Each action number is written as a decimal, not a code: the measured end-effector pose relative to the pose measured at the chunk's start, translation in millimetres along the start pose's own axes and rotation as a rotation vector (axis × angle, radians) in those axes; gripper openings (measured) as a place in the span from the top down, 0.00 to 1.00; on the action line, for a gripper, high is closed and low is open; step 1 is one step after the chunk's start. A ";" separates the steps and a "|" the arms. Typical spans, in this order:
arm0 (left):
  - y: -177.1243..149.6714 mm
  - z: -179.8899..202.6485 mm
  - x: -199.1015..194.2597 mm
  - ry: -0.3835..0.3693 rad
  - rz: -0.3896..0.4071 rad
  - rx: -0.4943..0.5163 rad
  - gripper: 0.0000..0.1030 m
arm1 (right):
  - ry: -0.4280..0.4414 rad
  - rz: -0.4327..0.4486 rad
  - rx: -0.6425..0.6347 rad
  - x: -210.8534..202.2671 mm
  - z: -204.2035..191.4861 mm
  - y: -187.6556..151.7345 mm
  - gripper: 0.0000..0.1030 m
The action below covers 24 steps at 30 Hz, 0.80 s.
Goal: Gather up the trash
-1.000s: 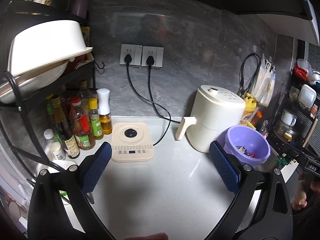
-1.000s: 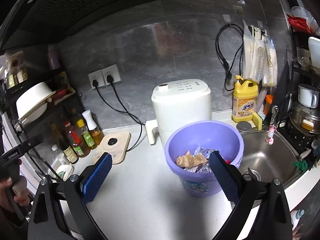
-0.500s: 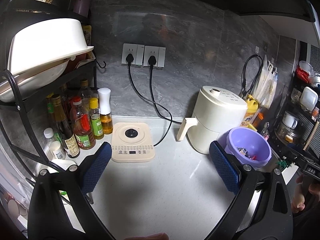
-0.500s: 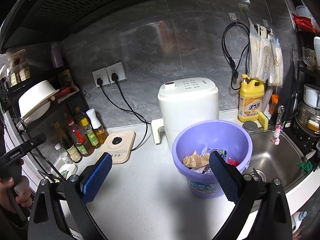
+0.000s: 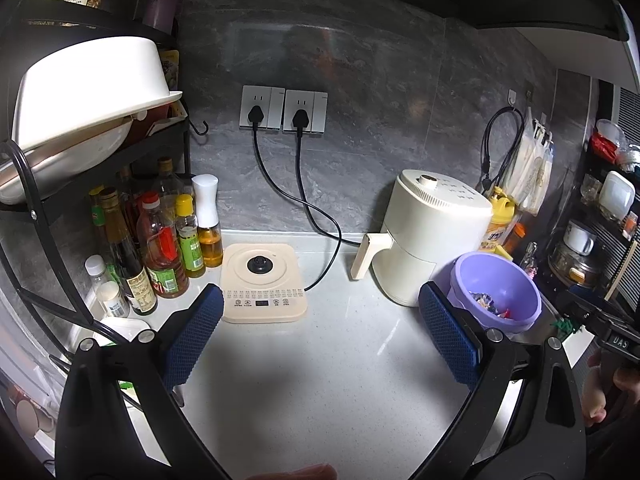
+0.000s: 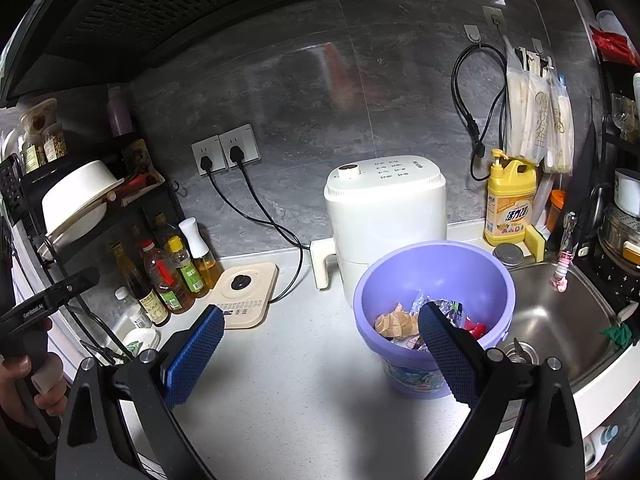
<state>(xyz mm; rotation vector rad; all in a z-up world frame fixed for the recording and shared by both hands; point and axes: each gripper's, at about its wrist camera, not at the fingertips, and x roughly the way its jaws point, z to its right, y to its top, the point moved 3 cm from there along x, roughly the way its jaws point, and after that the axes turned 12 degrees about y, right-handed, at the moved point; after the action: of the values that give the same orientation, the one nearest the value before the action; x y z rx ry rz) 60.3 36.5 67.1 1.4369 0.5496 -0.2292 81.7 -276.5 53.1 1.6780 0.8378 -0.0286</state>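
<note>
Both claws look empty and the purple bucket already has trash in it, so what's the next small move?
Probably pull both back and stop: the left claw and right claw are open and empty, scraps lie in the purple bucket, and no loose trash shows on the counter.

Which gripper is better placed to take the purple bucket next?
Right. The right gripper is open close to the purple bucket; for the left gripper, the bucket lies off to its side.

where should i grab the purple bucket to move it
Grip the purple bucket by its rim, from above, one finger inside and one outside the wall. It stands upright and open, too wide to span. Take the near, counter-side rim: the air fryer crowds the back and the sink lies on its right.
</note>
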 end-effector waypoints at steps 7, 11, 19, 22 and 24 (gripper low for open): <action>-1.1 -0.1 -1.9 0.003 0.002 -0.005 0.06 | 0.008 -0.007 -0.006 3.0 -3.1 -1.0 0.08; -4.2 -2.6 -4.0 0.011 0.005 -0.009 0.06 | 0.014 -0.007 -0.008 4.3 -3.6 -2.2 0.08; -10.0 -11.4 -11.2 0.024 0.009 -0.031 0.06 | 0.019 -0.011 -0.013 4.8 -5.8 -2.7 0.08; -10.8 -14.6 -11.8 0.026 0.009 -0.038 0.06 | 0.025 -0.016 -0.020 5.8 -8.1 -3.8 0.08; -12.2 -15.0 -13.2 0.029 0.007 -0.038 0.06 | 0.027 -0.015 -0.020 5.5 -9.2 -4.4 0.08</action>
<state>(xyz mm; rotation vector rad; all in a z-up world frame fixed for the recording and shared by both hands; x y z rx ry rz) 40.0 47.2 62.4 1.4071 0.5695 -0.1920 79.7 -265.6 49.7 1.6562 0.8683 -0.0082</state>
